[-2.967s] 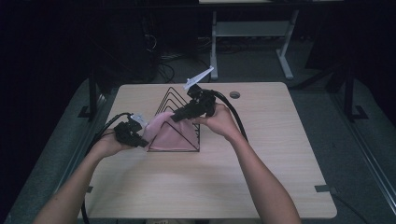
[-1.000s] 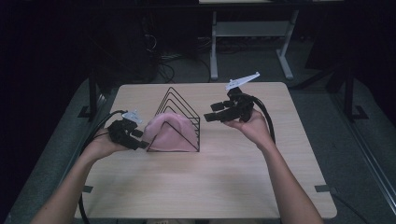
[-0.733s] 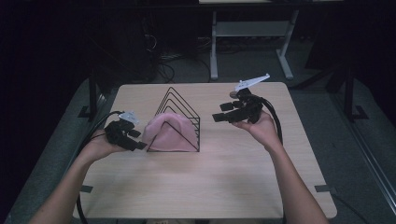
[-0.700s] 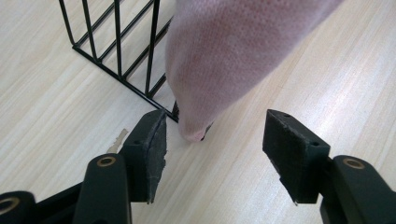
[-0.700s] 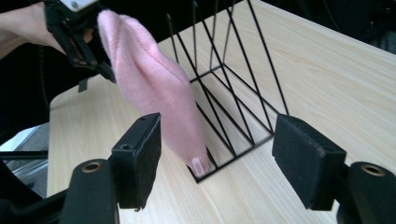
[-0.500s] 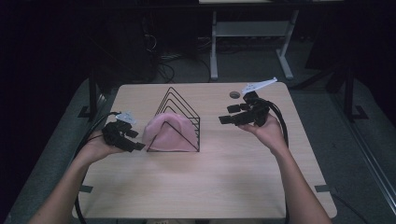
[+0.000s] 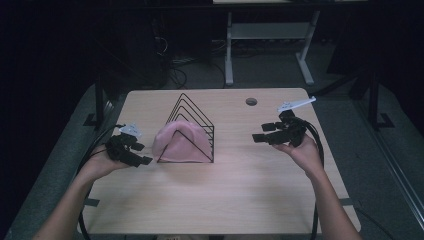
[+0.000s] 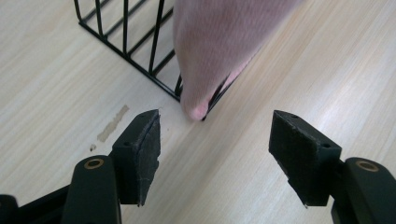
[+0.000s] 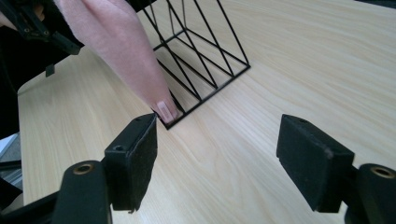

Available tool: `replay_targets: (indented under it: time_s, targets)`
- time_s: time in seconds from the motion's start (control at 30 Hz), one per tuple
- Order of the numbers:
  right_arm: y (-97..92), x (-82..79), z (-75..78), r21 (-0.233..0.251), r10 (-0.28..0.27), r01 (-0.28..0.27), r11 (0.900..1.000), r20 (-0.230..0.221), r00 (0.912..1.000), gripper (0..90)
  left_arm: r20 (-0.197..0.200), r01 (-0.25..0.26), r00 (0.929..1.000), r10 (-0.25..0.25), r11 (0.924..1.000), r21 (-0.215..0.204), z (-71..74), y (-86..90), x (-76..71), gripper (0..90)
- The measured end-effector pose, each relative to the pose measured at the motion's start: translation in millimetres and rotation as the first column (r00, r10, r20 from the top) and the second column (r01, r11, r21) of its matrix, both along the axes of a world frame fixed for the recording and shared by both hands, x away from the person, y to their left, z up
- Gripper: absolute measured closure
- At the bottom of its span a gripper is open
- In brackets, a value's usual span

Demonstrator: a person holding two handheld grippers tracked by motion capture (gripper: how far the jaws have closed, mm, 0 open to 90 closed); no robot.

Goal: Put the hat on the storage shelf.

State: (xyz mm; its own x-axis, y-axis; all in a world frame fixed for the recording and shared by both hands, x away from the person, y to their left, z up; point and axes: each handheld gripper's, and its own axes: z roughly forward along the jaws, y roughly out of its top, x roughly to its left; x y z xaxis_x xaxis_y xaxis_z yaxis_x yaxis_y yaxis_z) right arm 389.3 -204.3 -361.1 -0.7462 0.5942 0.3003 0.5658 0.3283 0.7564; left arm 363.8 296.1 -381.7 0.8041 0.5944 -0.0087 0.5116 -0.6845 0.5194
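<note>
A black wire triangular rack (image 7: 192,112) stands mid-table with a pink cloth (image 7: 179,142) draped over its near end. My left gripper (image 7: 145,154) sits just left of the cloth, open, its jaws having just been opening, with nothing between them. In the left gripper view the cloth's corner (image 8: 219,51) hangs over the rack's wires (image 8: 135,51) ahead of my left gripper (image 8: 215,158). My right gripper (image 7: 260,132) hovers well right of the rack, open and holding nothing after opening wider. The right gripper view has the cloth (image 9: 121,46) and rack (image 9: 205,60) beyond my right gripper (image 9: 217,158).
The wooden table (image 7: 240,190) has a round hole (image 7: 251,101) near its far edge. A strip of tape residue (image 8: 112,123) marks the wood by the rack. A white desk frame (image 7: 265,40) stands on the floor behind.
My right gripper has drawn away from the rack, to the right and lower, with its jaws wider. My left gripper stayed beside the cloth and spread its jaws. The cloth stays draped on the rack.
</note>
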Motion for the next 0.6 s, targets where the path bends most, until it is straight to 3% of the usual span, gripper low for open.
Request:
replay_targets:
  time_s: [0.6]
  targets:
    - [-47.3, -23.2, -27.7, 0.002, -0.085, 0.086, 0.9963, -0.038, 0.9956, 28.1, 0.01, -0.022, 0.9997, 0.022, 0.9992, -0.034, -5.3, 1.2, -6.0, 33.0]
